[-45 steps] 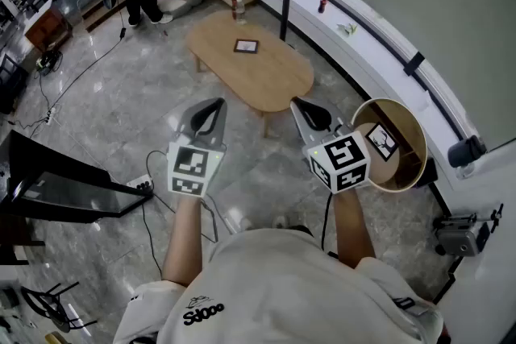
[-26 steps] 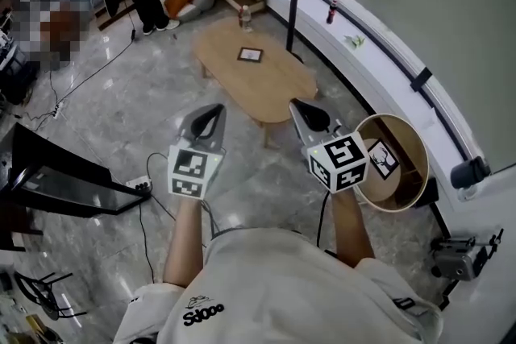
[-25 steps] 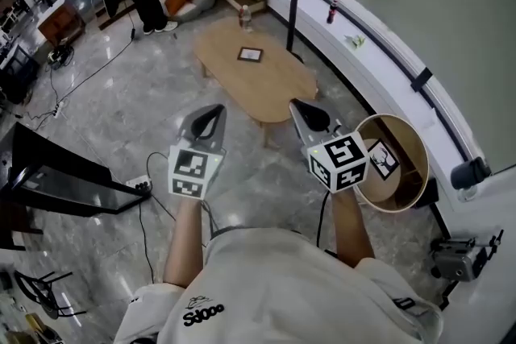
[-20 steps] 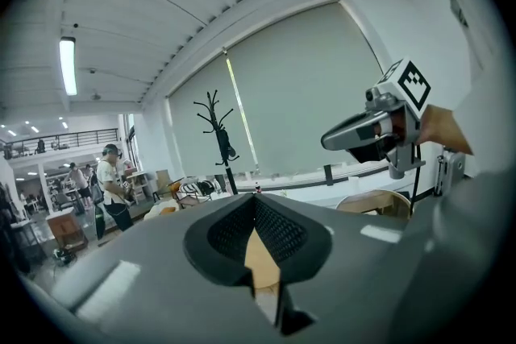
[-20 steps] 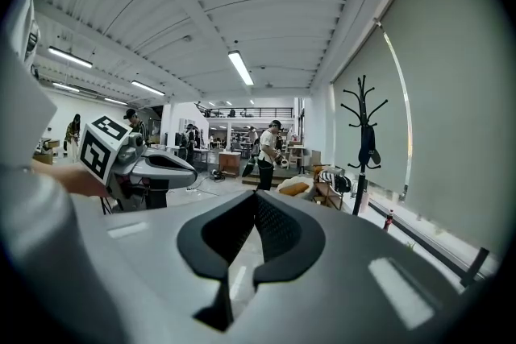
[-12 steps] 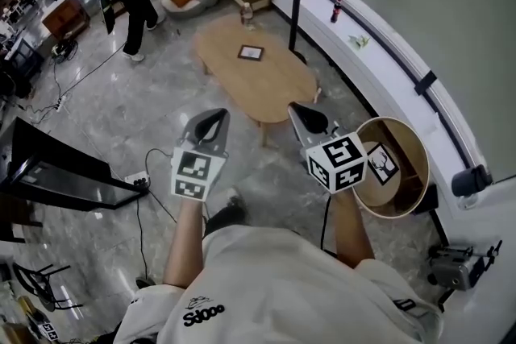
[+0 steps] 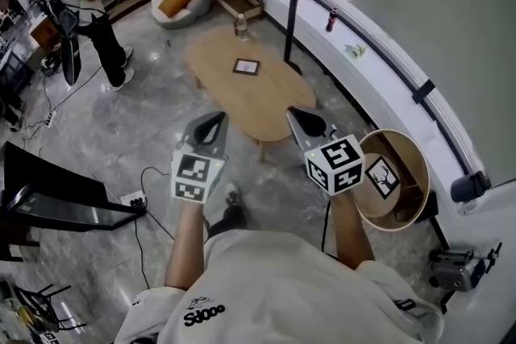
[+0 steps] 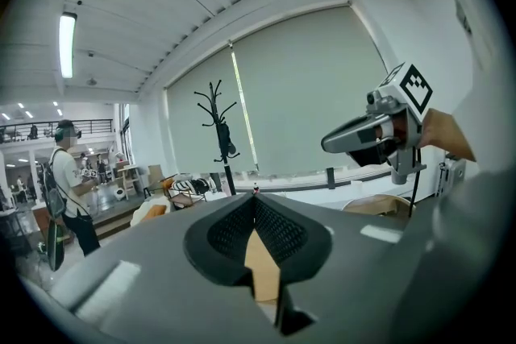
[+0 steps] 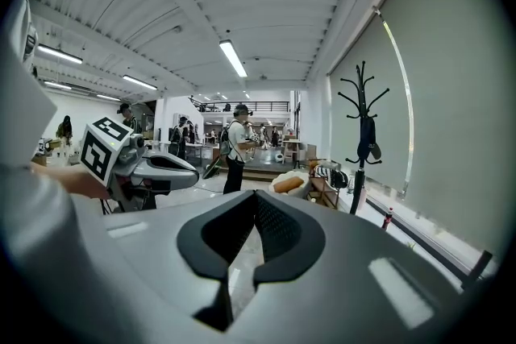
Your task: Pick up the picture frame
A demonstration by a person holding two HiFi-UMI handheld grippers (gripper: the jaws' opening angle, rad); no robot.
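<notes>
The picture frame (image 7: 246,67), small with a dark rim, lies flat on the far half of an oval wooden table (image 7: 270,101). In the head view my left gripper (image 7: 213,119) hangs over the floor just short of the table's near edge. My right gripper (image 7: 301,114) is level with it, by the table's near right end. Both point toward the table and are shut with nothing between the jaws. The frame is well beyond both tips. In the left gripper view the jaws of my left gripper (image 8: 255,199) meet at the tip. My right gripper (image 9: 256,197) looks the same in its own view.
A bottle (image 7: 239,26) stands at the table's far end and a black coat stand (image 7: 290,4) beside it. A round wooden drum (image 7: 403,209) with another framed picture (image 7: 381,176) is at right. A person (image 7: 85,4) stands far left. A power strip with cables (image 7: 133,200) lies on the floor.
Both grippers have moved forward and a little down, so the table and frame are nearer. The person at the back has walked to the left.
</notes>
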